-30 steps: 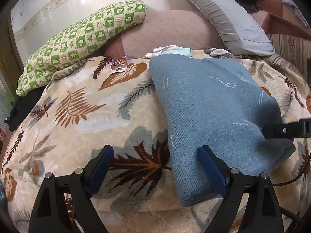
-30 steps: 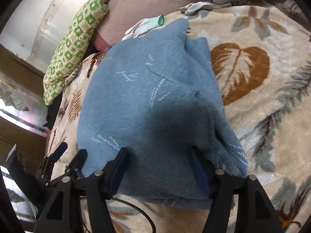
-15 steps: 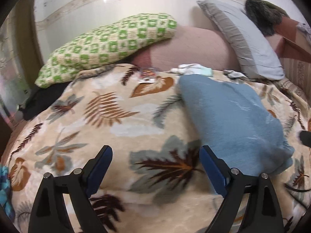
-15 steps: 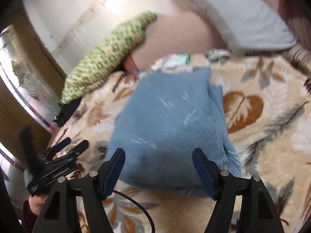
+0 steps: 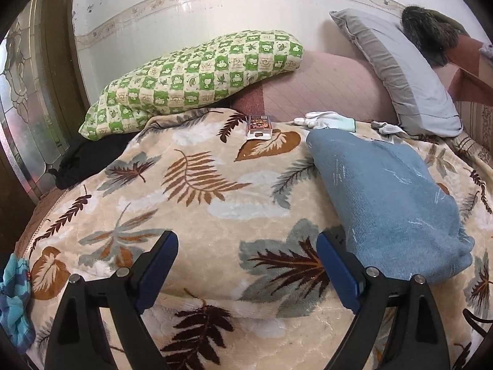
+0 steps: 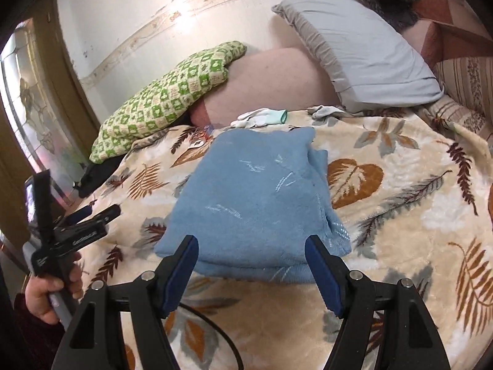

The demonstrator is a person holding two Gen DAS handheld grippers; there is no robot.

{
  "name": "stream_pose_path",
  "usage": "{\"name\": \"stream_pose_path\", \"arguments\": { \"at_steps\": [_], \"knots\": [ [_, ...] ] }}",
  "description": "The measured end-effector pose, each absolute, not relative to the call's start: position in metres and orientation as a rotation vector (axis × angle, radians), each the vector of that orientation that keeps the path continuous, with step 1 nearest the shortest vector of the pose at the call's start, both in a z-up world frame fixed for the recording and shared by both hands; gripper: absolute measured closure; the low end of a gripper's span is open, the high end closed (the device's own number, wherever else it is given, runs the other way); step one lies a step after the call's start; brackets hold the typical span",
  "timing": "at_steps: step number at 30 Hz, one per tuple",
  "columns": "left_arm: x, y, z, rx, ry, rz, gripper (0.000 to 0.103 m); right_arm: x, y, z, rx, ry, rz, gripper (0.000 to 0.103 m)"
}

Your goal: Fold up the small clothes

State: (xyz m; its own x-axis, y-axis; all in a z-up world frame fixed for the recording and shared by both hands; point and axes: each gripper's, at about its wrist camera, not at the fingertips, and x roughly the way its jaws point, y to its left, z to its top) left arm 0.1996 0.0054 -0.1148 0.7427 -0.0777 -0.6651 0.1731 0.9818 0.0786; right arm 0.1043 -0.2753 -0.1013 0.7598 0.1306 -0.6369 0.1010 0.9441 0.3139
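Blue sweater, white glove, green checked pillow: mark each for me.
Blue sweater (image 6: 255, 197), right wrist view, middle of the folded top face.
White glove (image 6: 262, 116), right wrist view, palm area.
Green checked pillow (image 5: 197, 74), left wrist view, middle of its cover.

Your left gripper (image 5: 246, 265) hangs with its blue-padded jaws spread wide and nothing between them, above the cream blanket (image 5: 197, 215) printed with brown and grey leaves. To its right you have the folded blue sweater (image 5: 388, 197) lying flat on that blanket, its near edge just beside the right-hand pad (image 5: 336, 274), whether touching cannot be told. Farther back you can see a small printed packet (image 5: 259, 127), a white glove (image 5: 326, 120) with a green cuff, a green checked pillow (image 5: 191, 83), a grey pillow (image 5: 397, 71) against the wall, and a striped blue cloth (image 5: 12, 302) at the left edge
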Motion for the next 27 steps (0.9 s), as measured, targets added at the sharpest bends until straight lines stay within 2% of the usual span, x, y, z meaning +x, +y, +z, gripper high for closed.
{"name": "stream_pose_path", "arguments": {
  "at_steps": [19, 27],
  "knots": [
    [0.201, -0.017, -0.127, 0.217, 0.742, -0.131, 0.012, 0.128, -0.286, -0.124, 0.419, 0.743, 0.014, 0.028],
    [0.194, -0.021, -0.119, 0.2, 0.737, -0.156, 0.012, 0.126, -0.273, -0.116, 0.366, 0.692, 0.029, 0.028]
  ]
}}
